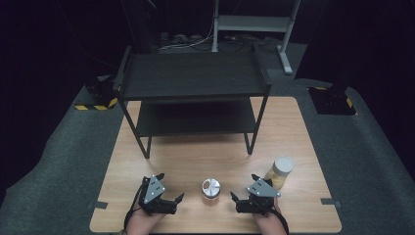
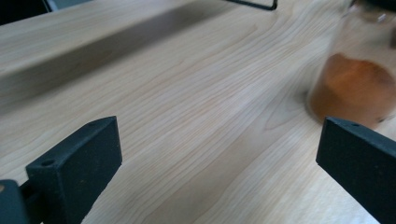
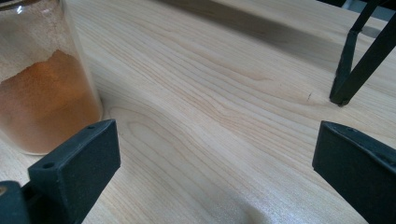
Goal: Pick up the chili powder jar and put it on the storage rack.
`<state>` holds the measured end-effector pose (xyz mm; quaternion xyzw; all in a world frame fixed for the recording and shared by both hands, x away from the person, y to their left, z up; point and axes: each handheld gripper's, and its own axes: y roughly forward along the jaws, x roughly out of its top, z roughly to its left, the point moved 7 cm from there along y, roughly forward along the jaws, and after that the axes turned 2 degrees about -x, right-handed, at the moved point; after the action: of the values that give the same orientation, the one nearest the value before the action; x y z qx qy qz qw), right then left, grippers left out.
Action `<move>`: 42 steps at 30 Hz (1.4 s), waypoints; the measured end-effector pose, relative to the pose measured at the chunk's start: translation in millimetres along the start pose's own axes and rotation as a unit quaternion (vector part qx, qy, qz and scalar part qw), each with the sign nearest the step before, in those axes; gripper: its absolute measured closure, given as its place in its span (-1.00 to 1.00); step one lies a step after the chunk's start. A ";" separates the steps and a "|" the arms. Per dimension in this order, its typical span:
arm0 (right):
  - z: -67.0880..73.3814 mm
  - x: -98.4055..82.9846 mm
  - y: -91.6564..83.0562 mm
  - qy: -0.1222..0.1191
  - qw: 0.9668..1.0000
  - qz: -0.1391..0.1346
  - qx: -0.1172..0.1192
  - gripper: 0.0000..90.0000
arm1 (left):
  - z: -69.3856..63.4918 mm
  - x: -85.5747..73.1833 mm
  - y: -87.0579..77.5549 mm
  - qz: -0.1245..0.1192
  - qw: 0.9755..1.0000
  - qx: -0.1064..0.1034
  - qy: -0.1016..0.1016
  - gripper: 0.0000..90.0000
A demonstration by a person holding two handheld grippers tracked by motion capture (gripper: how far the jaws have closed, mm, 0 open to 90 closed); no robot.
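Observation:
A small glass jar of orange powder (image 1: 211, 189) stands on the wooden table (image 1: 195, 156) near its front edge, between my two grippers. My left gripper (image 1: 170, 187) rests to the jar's left with its jaws wide apart and nothing between them. In the left gripper view (image 2: 219, 158) the jar (image 2: 355, 88) is blurred, ahead on the right. My right gripper (image 1: 243, 187) sits to the jar's right, also open and empty. In the right gripper view (image 3: 215, 158) the jar (image 3: 42, 98) is close, ahead on the left.
A taller jar with a white lid (image 1: 280, 171) stands behind my right gripper. A black two-level shelf unit (image 1: 191, 78) occupies the far half of the table; one of its legs (image 3: 352, 65) shows ahead. Bare wood lies between shelf and jars.

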<state>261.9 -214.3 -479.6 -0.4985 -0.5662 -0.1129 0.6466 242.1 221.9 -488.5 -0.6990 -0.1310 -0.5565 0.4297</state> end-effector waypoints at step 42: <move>0.5 -0.4 -0.3 -0.003 1.000 -0.002 0.000 -0.99 | -31.4 35.6 -5.7 -0.074 0.995 -0.067 0.024 -0.99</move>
<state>261.2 -214.2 -479.8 -0.4977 -0.5689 -0.1125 0.6450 229.8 191.4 -453.9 -0.7013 -0.1341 -0.6105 0.3427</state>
